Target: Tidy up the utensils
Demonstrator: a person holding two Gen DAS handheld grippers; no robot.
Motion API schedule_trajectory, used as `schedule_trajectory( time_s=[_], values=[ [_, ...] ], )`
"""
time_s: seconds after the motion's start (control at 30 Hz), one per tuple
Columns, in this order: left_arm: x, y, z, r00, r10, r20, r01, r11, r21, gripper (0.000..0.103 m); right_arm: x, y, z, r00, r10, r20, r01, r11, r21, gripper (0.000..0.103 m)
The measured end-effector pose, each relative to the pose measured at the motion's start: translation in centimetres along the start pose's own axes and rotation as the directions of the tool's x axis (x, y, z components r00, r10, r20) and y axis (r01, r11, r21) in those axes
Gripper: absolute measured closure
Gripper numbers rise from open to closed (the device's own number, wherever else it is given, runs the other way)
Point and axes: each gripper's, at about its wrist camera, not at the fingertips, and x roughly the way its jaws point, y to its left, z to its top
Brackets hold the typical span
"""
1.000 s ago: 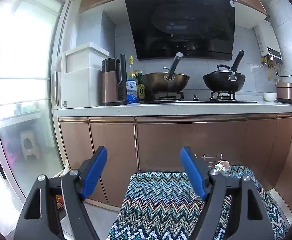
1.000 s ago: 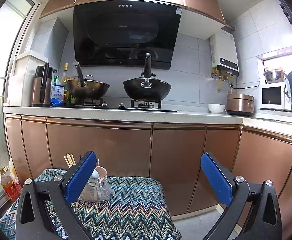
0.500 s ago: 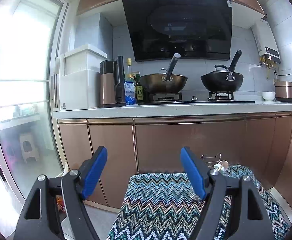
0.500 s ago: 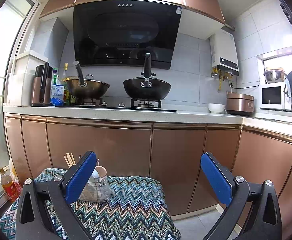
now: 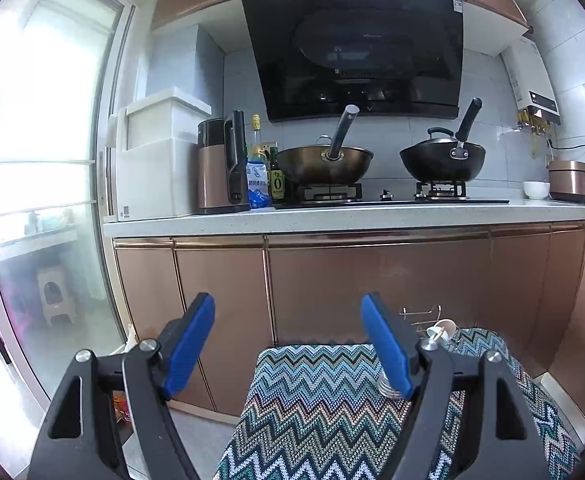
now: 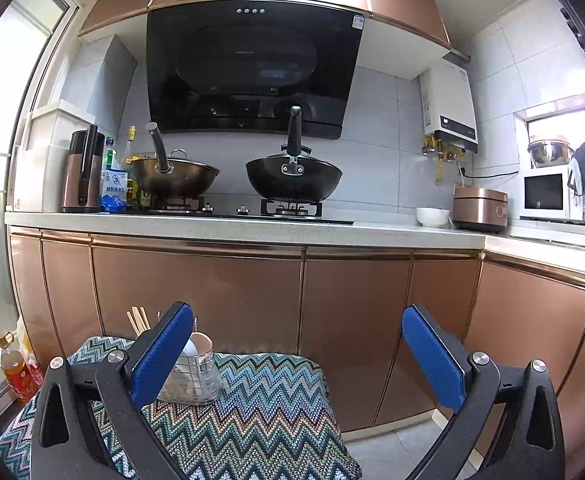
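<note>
A wire utensil basket [image 6: 196, 376] stands on a zigzag-patterned cloth surface [image 6: 260, 404], holding spoons and wooden chopsticks [image 6: 138, 320]. In the left wrist view the basket [image 5: 432, 326] is partly hidden behind my right finger, on the same cloth [image 5: 324, 392]. My left gripper [image 5: 288, 344] is open and empty above the cloth's left end. My right gripper [image 6: 298, 356] is open and empty, its left finger in front of the basket.
Copper cabinet doors [image 6: 252, 300] stand close behind the cloth. The counter [image 6: 212, 226] carries two woks, a kettle, bottles and a rice cooker [image 6: 480, 208]. An oil bottle [image 6: 14, 368] stands on the floor at left. A glass door [image 5: 40, 200] is at far left.
The left wrist view has shifted slightly, the kitchen sliding a little left. The right gripper has not visibly moved. Both stay open.
</note>
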Motion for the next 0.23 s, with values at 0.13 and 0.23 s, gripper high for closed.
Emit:
schedule_trajectory(
  time_s=[0.13,0.23],
  values=[
    [0.07,0.06,0.05,1.0,0.0,-0.003,0.0,1.0,-0.001,0.028,0.06,-0.03,0.03,1.0,0.0,-0.001,0.0,1.0,0.0,0.0],
    [0.14,0.04,0.08,1.0,-0.003,-0.004,0.003,1.0,-0.002,0.028,0.03,-0.03,0.02,1.0,0.0,0.0,0.0,1.0,0.001,0.0]
  ],
)
